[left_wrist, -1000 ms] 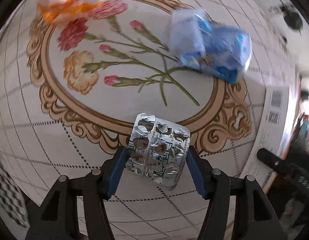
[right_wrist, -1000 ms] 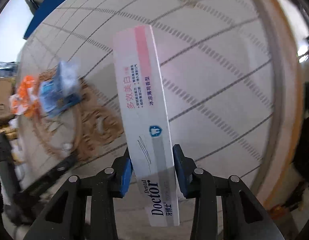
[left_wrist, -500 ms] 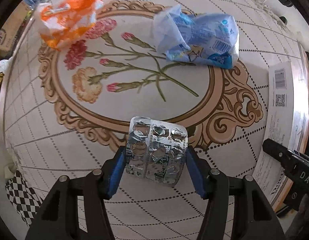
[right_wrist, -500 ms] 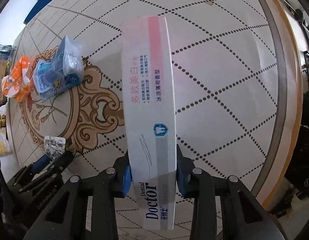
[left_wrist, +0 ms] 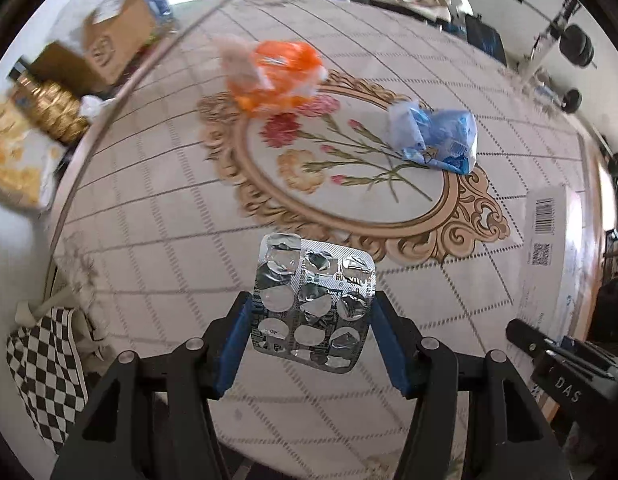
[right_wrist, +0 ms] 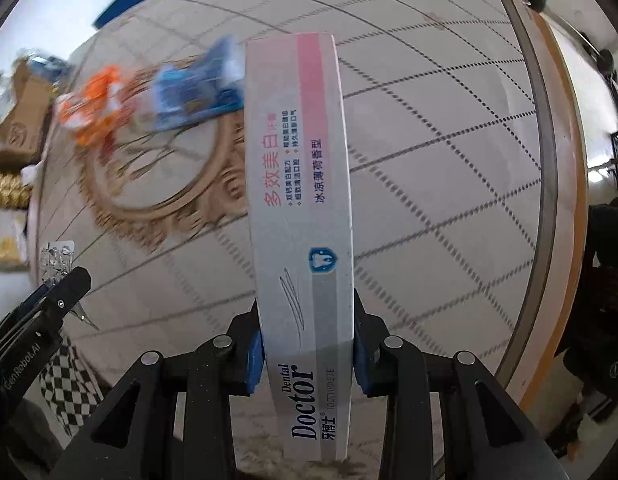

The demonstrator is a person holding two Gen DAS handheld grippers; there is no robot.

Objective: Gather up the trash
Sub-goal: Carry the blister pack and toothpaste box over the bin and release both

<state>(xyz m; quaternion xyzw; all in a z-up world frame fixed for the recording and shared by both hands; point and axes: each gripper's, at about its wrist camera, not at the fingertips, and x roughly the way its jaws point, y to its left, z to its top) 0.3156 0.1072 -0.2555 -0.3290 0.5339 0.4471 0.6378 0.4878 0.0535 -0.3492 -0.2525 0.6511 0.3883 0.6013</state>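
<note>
My left gripper (left_wrist: 312,322) is shut on a silver blister pack (left_wrist: 313,300) and holds it above the round table. My right gripper (right_wrist: 308,354) is shut on a long white toothpaste box (right_wrist: 299,216), which sticks out forward over the table. An orange wrapper (left_wrist: 279,76) lies on the far rim of the floral medallion, and a blue and white wrapper (left_wrist: 435,140) lies on its right side. Both wrappers show blurred in the right wrist view: the orange wrapper (right_wrist: 93,106) and the blue wrapper (right_wrist: 197,88). The left gripper (right_wrist: 49,276) with the blister pack shows there too, at the left edge.
The round table (left_wrist: 157,216) has a tiled pattern and a floral medallion (left_wrist: 349,176). A checkered cloth (left_wrist: 45,364) hangs off its near left. A cardboard box (left_wrist: 105,52) and a stack of gold things (left_wrist: 57,112) stand beyond the left edge. The toothpaste box (left_wrist: 549,240) shows at the right.
Both grippers have lifted and pulled back from the table with their loads. More of the table and its surroundings is in view. The wrappers lie where they were.
</note>
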